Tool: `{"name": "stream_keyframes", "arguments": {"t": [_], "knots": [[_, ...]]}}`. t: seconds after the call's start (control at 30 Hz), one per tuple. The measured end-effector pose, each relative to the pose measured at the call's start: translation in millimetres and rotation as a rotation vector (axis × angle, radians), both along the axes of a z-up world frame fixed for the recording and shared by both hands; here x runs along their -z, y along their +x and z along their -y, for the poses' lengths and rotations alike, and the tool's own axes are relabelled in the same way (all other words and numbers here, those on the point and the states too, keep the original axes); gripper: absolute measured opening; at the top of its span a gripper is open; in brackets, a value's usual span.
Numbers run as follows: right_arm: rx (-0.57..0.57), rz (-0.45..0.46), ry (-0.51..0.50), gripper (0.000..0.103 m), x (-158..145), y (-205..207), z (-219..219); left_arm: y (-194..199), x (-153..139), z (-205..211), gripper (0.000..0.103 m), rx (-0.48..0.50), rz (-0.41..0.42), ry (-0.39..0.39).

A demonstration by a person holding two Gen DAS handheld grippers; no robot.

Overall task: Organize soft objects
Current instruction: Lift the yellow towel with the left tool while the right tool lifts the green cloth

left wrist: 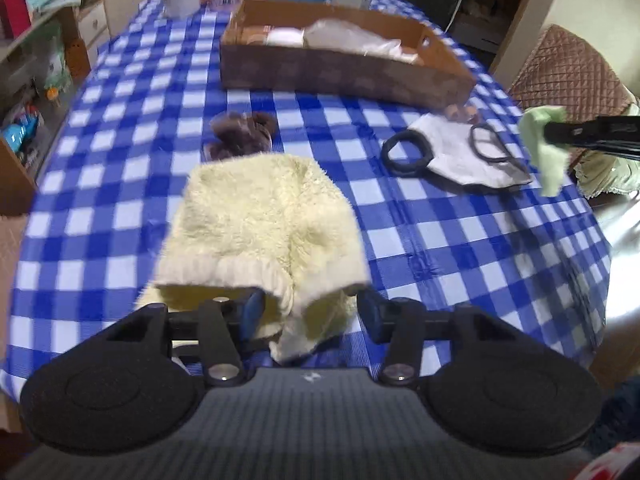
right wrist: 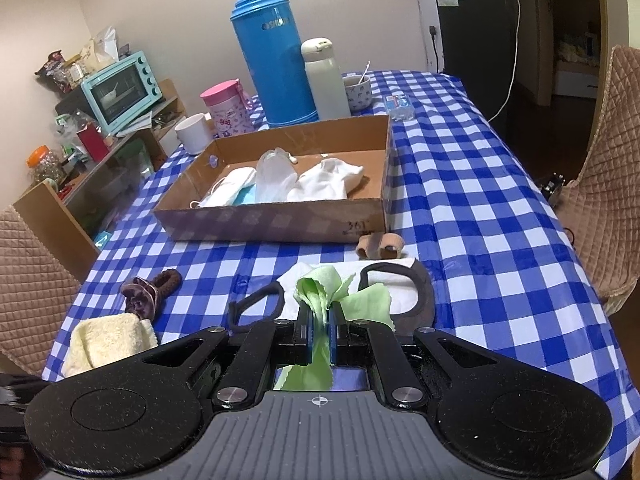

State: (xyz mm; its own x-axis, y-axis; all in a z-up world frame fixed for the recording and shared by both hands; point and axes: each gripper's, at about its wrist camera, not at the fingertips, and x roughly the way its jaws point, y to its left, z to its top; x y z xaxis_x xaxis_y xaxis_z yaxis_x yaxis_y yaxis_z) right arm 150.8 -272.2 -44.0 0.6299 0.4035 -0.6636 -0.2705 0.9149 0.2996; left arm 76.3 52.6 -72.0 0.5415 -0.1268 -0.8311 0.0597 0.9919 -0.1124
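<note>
Left fingers (left wrist: 310, 312) spread around cream fleece (left wrist: 260, 232) (unpinched); right fingers (right wrist: 320, 330) clench green cloth (right wrist: 340, 300).

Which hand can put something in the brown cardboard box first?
Probably the right: the right gripper already pinches the light green cloth, facing the brown cardboard box. The left gripper is open, holding nothing.

Both wrist views low, sharing cardboard box (left wrist: 344, 68)

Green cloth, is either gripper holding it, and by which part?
Yes: the right gripper pinches the green cloth at its bunched middle. The left gripper holds nothing.
</note>
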Motion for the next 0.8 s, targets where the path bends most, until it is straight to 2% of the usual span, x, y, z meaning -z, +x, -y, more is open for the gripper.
{"name": "stream_keyframes", "arguments": {"t": [0.13, 0.2, 0.27, 0.33, 0.43, 0.5, 0.57, 0.6, 0.63, 0.77, 0.8], "knots": [[-0.005, -0.003, 0.004, 0.008, 1.3, 0.5, -3.3, -8.5, -24.5, -8.6, 0.069, 0.006, 0.059, 0.066], [-0.009, -0.002, 0.004, 0.008, 1.4, 1.4, -4.6, -5.8, -31.8, -19.5, 0.07, -0.017, 0.088, 0.084], [-0.012, -0.002, 0.004, 0.008, 1.9, 2.1, -5.9, 1.9, -31.8, -33.4, 0.073, -0.059, 0.095, 0.061], [-0.012, -0.007, 0.005, 0.008, 3.0, 2.8, -6.5, 12.7, -21.5, -45.0, 0.082, -0.068, 0.087, 0.007], [-0.013, -0.017, 0.006, 0.008, 5.1, 3.5, -6.5, 33.0, 6.3, -59.5, 0.077, -0.138, 0.004, -0.062], [-0.013, -0.021, 0.003, 0.008, 5.5, 3.1, -5.6, 39.3, 14.5, -65.2, 0.077, -0.165, -0.029, -0.191], [-0.011, -0.026, 0.003, 0.008, 6.1, 2.3, -4.9, 39.1, 14.1, -62.8, 0.079, -0.161, -0.017, -0.321], [-0.011, -0.031, 0.004, 0.008, 6.8, 1.8, -4.7, 39.0, 13.1, -58.1, 0.081, -0.155, -0.012, -0.329], [-0.016, -0.039, 0.006, 0.008, 7.7, 1.2, -5.3, 40.3, 12.6, -51.5, 0.081, -0.146, -0.014, -0.308], [-0.048, -0.068, 0.027, 0.008, 12.5, -2.4, -13.1, 49.9, 18.1, -13.6, 0.081, -0.072, -0.046, -0.082], [-0.058, -0.073, 0.029, 0.008, 13.6, -3.2, -15.8, 50.7, 21.0, -7.7, 0.081, -0.062, -0.053, -0.047]]}}
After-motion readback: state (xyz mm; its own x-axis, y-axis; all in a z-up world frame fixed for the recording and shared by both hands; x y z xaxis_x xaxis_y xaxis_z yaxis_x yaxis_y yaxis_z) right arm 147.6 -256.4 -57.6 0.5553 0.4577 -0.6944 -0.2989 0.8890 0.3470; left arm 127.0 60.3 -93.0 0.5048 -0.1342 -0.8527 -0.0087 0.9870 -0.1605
